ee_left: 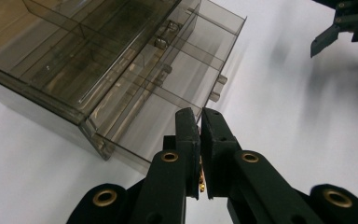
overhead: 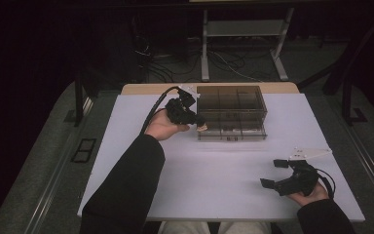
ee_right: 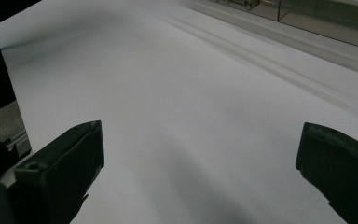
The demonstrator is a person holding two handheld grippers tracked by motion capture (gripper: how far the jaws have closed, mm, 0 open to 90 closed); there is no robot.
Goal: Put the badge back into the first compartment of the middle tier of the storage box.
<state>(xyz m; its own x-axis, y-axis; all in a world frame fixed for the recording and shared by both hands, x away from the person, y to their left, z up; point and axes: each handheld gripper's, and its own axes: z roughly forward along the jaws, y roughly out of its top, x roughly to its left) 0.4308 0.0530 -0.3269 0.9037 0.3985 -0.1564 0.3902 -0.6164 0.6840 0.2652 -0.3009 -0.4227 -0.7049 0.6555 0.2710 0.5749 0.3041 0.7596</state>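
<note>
Right claw [overhead: 274,172] nearest, low over the white bench [overhead: 214,175], jaws spread wide with nothing between them. Further back, left claw [ee_left: 200,122] nearly closed on something small and gold-tinted; can't tell what. It sits just beside the smoky clear drawer box [overhead: 231,112], whose bottom drawer [ee_left: 168,107] is pulled out.

We see a smoky, see-through plastic drawer box [overhead: 231,112] [ee_left: 98,65] resting flat toward the far side of the white table [overhead: 214,170], its top divided into compartments. In the left gripper view its lowest drawer [ee_left: 168,107] stands pulled partway out (small knobs on its front), with inner dividers showing through the clear walls.
</note>
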